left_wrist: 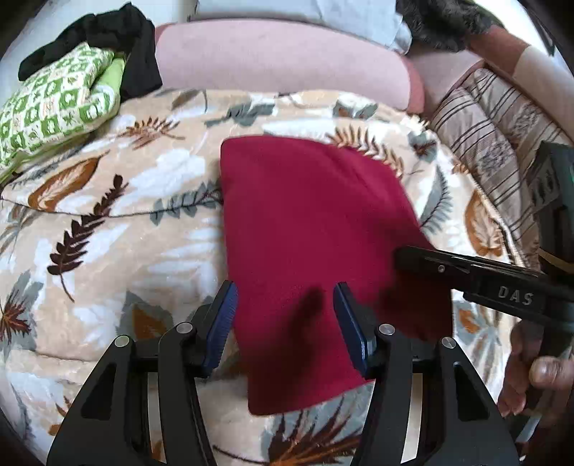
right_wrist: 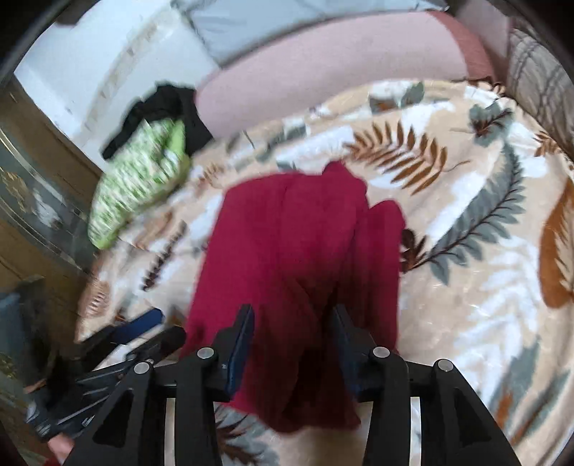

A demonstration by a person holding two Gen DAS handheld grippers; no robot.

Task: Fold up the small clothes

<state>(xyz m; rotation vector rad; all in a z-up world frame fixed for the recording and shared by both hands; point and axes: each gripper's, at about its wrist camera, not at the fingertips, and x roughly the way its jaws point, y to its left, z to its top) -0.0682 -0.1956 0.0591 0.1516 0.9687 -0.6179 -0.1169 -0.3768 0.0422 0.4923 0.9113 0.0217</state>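
The raised letters "DAS" stand on the black plastic body of the right gripper (left_wrist: 412, 258), nothing else legible.

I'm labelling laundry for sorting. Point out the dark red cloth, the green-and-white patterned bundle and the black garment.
Dark red cloth (left_wrist: 308, 222): left wrist view, its flat middle.
Green-and-white patterned bundle (left_wrist: 53, 104): left wrist view, its top face.
Black garment (left_wrist: 107, 25): left wrist view, its crumpled top.

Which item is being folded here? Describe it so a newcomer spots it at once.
On the leaf-print blanket covering the bed, in front of the pink bolster, lies a dark red cloth. It is the only plain red piece; the green-and-white patterned cloth and black garment sit piled off to the left.
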